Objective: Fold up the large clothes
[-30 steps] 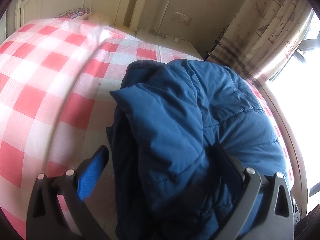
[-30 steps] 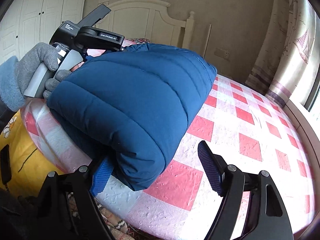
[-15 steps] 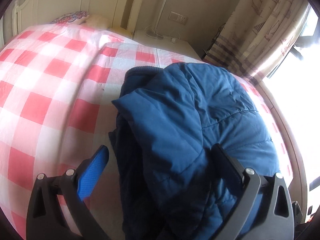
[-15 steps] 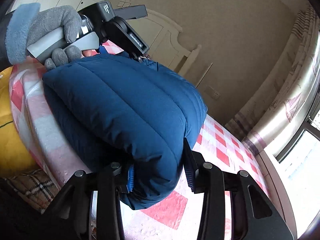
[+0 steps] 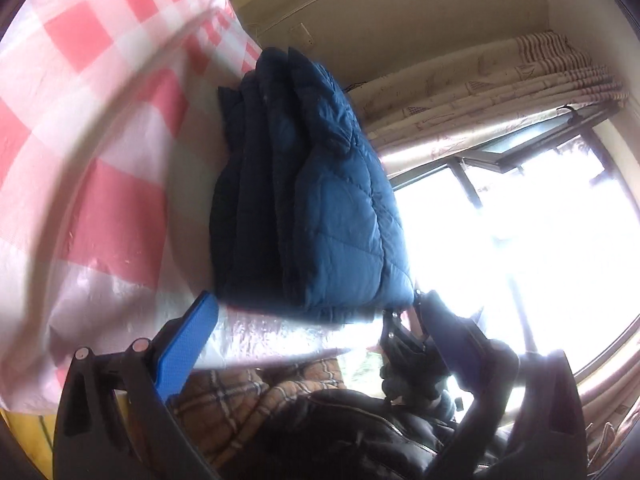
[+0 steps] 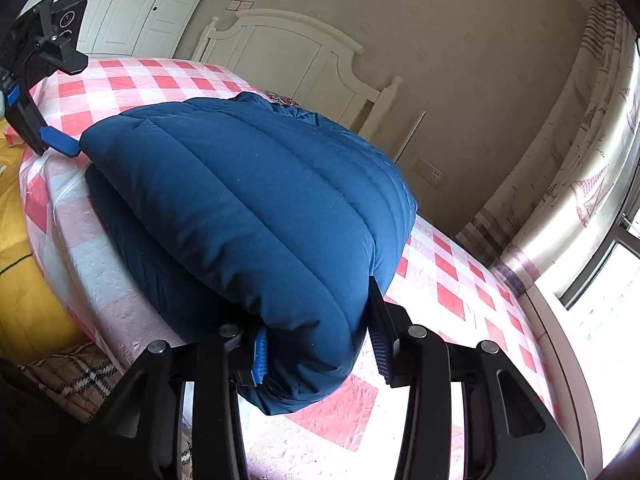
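The blue padded jacket (image 6: 248, 216) lies folded into a thick bundle near the foot edge of the bed (image 6: 448, 292), on the red-and-white checked cover, and the right gripper (image 6: 320, 354) has its two pads clamped on the rounded near corner of that bundle, the fabric bulging out between and over them. I'd judge that grip is there to pin or drag the stack so the layers stay together while the fold is tidied (a puffy coat like this wants to spring open). The left gripper (image 5: 316, 344) is free of the jacket: its jaws stand wide with nothing between them, one blue pad (image 5: 186, 350) plainly visible and the far finger dark against the bright window (image 5: 520, 240). From the right-hand view it sits at the opposite end of the bundle, its blue tip just beside the jacket's edge; whether it touches I cannot tell. From its own view, which is tilted and blurred, the stacked layers of the jacket sit ahead of the open jaws, close but apart, so it looks placed to take the other end next.
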The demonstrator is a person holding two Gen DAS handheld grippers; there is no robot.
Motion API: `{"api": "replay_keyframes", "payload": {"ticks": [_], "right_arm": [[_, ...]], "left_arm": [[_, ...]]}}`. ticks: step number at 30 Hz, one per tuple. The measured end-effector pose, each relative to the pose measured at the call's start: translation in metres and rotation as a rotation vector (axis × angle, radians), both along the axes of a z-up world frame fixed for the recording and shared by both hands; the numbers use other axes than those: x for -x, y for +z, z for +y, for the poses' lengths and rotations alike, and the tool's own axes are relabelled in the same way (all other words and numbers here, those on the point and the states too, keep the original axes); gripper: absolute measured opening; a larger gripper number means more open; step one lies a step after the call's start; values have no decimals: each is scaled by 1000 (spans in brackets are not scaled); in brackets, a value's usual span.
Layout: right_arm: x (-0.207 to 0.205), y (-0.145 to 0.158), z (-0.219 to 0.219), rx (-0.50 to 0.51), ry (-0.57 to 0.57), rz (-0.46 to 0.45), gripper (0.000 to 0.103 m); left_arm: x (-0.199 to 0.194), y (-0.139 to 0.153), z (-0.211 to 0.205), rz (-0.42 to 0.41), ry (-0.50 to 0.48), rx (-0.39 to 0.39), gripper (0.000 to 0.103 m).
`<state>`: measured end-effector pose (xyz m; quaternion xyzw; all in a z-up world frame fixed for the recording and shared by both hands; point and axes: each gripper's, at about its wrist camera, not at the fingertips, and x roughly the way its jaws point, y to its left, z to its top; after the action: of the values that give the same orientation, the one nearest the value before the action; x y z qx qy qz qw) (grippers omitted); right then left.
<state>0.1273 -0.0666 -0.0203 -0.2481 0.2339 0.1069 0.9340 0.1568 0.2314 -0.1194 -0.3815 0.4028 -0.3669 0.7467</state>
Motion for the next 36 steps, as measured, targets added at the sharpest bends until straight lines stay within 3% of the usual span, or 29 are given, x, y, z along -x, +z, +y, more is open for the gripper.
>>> {"api": "replay_keyframes", "payload": {"ticks": [5,8,12,15,17,20,23,25,27,29,31,34,36], "right_arm": [[1,2,3,13,-5,8,41],[1,2,4,17,-7,8,41],[1,2,4,13,-10,7,42],[2,1,4,11,-10,4,42],[2,1,4,14,-9,4,42],[5,8,1,-6,-11,-19,38],[17,21,2,17,-18,-106,32],[20,21,5,55,-8,-143,32],[17,5,8,130,31,-123,31],[18,-12,9,211,48,-124,31],[17,-17,5,216,70,-95,32],[15,-9,2,204,108,-34,38],[19,5,-7,162,153,31,44]], "left_arm": [[-6,6,-19,-44,-42,82,100],[-7,14,-33,-69,-62,36,98],[-15,4,-47,-10,-67,-8,95],[-27,9,-48,-20,-37,12,74],[-40,19,-50,-30,0,-38,36],[-32,55,-57,-142,37,-118,24],[-17,76,-63,-234,71,-142,23],[-24,58,-60,-171,71,-146,23],[-31,23,-57,-82,60,-127,23],[-27,1,-55,-69,59,-93,24],[-25,1,-56,-82,68,-104,25],[-24,13,-54,-80,90,-176,40],[-16,31,-44,-84,175,-253,65]]}}
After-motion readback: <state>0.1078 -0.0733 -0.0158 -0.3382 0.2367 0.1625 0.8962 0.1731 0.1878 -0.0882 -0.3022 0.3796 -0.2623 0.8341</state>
